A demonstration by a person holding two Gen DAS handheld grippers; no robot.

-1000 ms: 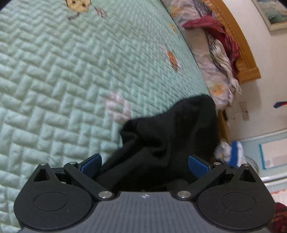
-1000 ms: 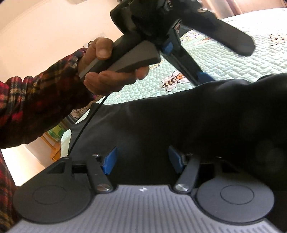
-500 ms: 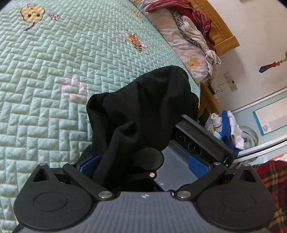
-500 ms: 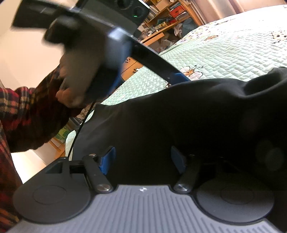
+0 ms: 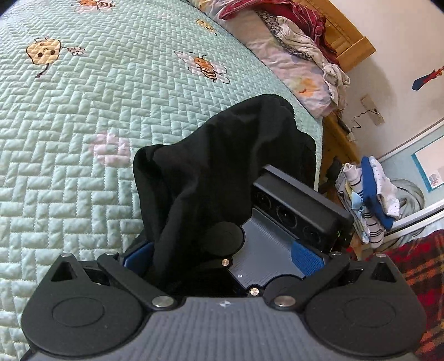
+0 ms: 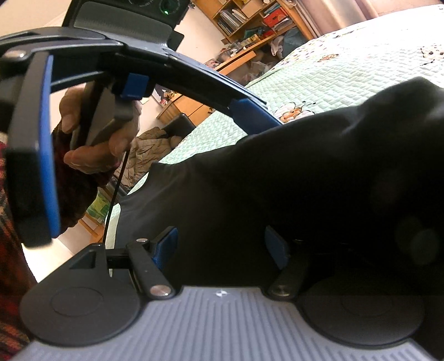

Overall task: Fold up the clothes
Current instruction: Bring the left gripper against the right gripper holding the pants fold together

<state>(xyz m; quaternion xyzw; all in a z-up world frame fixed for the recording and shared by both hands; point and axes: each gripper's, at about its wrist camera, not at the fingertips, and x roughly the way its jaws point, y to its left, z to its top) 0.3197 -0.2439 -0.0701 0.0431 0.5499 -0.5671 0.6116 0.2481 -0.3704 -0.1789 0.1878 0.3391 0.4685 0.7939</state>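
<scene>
Left wrist view first: the left gripper (image 5: pixel 222 258) had its blue pads spread wide, and a black garment (image 5: pixel 222 166) was draped down between them, bunched against the left pad. The right gripper's body (image 5: pixel 291 222) sat inside that gap too, right under the cloth. The far end of the garment lay on the mint quilted bedspread (image 5: pixel 83 111) with the bee pattern, near the bed's edge. Off to the side there was a pile of rumpled laundry (image 5: pixel 305 41) by the wooden headboard, plus a stack of blue and white clothes (image 5: pixel 371 200) beyond the bed.

Right wrist view: the right gripper (image 6: pixel 219 247) had the black garment filling the space between its pads and spilling over its right side. Jaws looked partly apart, but whether they were actually pinching the fabric, I couldn't tell. The left gripper hung wide open above the cloth, one blue finger resting at the garment's top edge, with the person's hand (image 6: pixel 91 138) on its handle. Bookshelves (image 6: pixel 249 16) in the background.
</scene>
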